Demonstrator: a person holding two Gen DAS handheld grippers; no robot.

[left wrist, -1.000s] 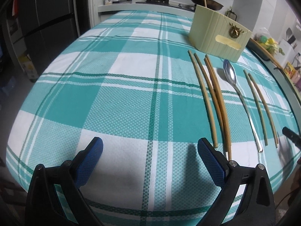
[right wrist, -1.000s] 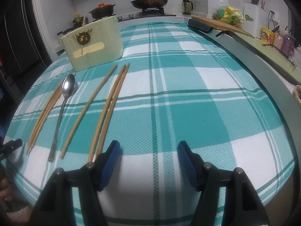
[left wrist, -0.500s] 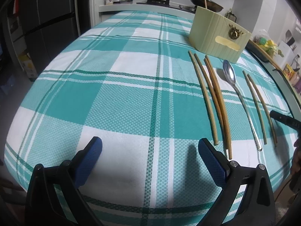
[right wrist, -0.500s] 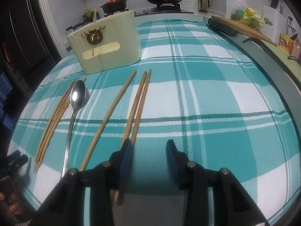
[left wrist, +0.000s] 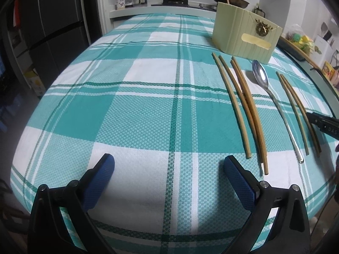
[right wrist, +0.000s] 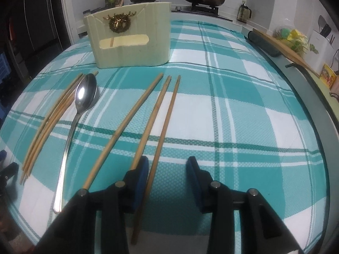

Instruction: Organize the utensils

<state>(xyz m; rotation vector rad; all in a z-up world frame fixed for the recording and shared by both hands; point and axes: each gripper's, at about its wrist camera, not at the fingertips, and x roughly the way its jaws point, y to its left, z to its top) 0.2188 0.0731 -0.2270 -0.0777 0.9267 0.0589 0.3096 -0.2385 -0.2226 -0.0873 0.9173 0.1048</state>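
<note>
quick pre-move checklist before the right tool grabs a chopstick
1. One chopstick between the right tool pads: ok, the rightmost one.
2. Pads pressing on it: not ok, a gap shows on both sides.
3. Neighbouring chopstick outside the pads: cannot tell, its near end runs under the left pad.
4. Holder upright: ok.
5. Left tool out of the way: ok, open over bare tablecloth.
6. Spoon apart from the target: ok.

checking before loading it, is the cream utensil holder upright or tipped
Upright: the utensil holder stands on its base on the checked tablecloth, open top facing up.
</note>
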